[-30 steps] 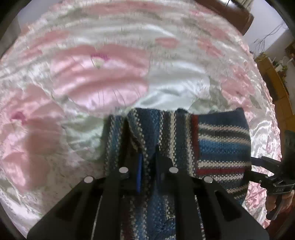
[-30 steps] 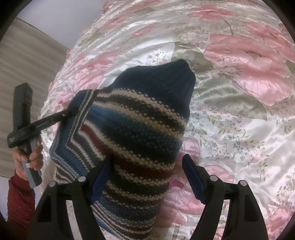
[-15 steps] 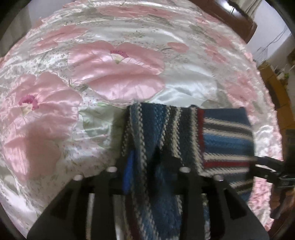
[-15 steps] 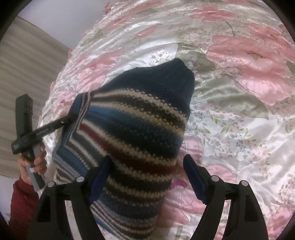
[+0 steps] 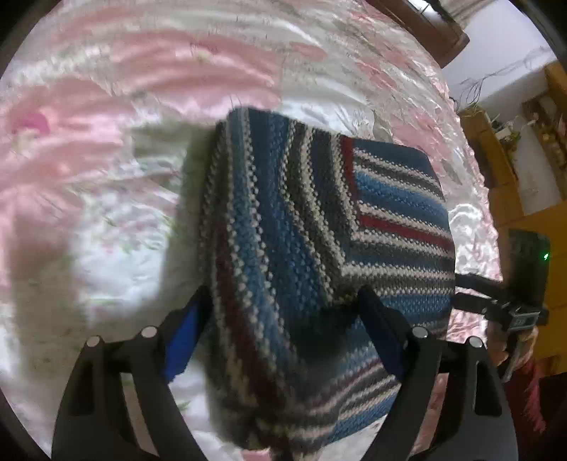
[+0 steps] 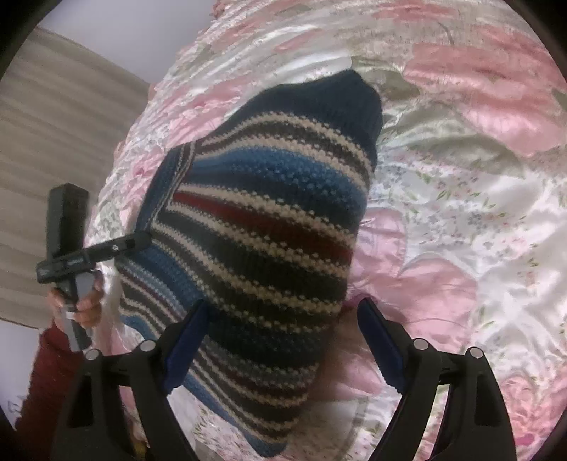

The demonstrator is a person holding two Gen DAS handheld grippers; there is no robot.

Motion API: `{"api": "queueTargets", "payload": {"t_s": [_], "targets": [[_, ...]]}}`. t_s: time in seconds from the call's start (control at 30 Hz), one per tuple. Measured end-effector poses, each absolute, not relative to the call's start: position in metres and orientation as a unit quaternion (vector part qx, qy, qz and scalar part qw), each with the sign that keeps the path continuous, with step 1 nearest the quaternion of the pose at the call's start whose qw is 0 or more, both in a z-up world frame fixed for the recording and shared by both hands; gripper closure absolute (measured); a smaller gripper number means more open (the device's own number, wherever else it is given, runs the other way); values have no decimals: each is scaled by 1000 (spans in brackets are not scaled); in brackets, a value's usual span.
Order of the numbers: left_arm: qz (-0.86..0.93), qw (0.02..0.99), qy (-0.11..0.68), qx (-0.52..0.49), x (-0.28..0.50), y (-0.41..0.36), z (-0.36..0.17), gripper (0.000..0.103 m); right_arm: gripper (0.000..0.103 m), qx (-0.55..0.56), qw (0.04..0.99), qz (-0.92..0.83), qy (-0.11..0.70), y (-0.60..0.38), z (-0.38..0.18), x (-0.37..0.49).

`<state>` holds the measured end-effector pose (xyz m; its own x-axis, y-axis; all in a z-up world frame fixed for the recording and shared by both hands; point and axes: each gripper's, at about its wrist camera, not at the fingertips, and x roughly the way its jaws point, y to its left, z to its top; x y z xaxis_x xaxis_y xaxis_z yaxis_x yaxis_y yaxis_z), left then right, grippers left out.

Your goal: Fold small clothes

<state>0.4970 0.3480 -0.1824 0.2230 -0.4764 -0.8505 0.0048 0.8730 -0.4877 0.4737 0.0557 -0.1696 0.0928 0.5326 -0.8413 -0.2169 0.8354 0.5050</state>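
A knitted garment [image 5: 319, 227] striped blue, white, dark and red lies folded on the pink floral satin bedspread [image 5: 106, 106]. My left gripper [image 5: 280, 312] is open, its blue pads [image 5: 180, 337] spread to either side of the garment's near part. In the right wrist view the same garment [image 6: 269, 227] lies with its dark blue end [image 6: 329, 99] farthest away. My right gripper [image 6: 283, 326] is open just above the garment's near edge. The left gripper [image 6: 140, 243] shows there edge-on against the garment's left edge. The right gripper [image 5: 460, 289] sits at the garment's right edge.
The bedspread [image 6: 460, 212] spreads wide to the right of the garment. A hand [image 6: 83, 301] in a red sleeve holds the left gripper's handle. Dark wooden furniture [image 5: 425, 32] and a yellow wooden cabinet [image 5: 496, 170] stand beyond the bed. A grey panelled wall [image 6: 53, 142] is at left.
My left gripper has opened and let go of the garment; its fingers now stand wide apart around it. The left view is blurred with motion. The right gripper stays open and has barely shifted.
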Motion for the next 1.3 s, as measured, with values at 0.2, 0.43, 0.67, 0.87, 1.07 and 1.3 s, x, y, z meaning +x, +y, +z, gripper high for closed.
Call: {"api": "queueTargets", "payload": {"t_s": [0.2, 0.43, 0.67, 0.87, 1.07, 1.3], "targets": [[-180, 743, 611, -204, 507, 332, -199, 14, 13, 166, 707, 272, 632, 61, -192, 484], [-179, 751, 608, -186, 510, 316, -198, 44, 15, 203, 690, 273, 639, 68, -219, 492], [-194, 760, 581, -215, 496, 315, -179, 66, 48, 191, 708, 301, 609, 65, -189, 477], [-233, 768, 559, -207, 473, 265, -133, 67, 50, 199, 725, 316, 579, 31, -145, 451], [-282, 768, 542, -191, 435, 186, -89, 67, 50, 196, 747, 305, 558, -49, -91, 404], [-325, 756, 544, -164, 381, 86, -76, 67, 50, 199, 760, 263, 560, -159, -64, 349]]}}
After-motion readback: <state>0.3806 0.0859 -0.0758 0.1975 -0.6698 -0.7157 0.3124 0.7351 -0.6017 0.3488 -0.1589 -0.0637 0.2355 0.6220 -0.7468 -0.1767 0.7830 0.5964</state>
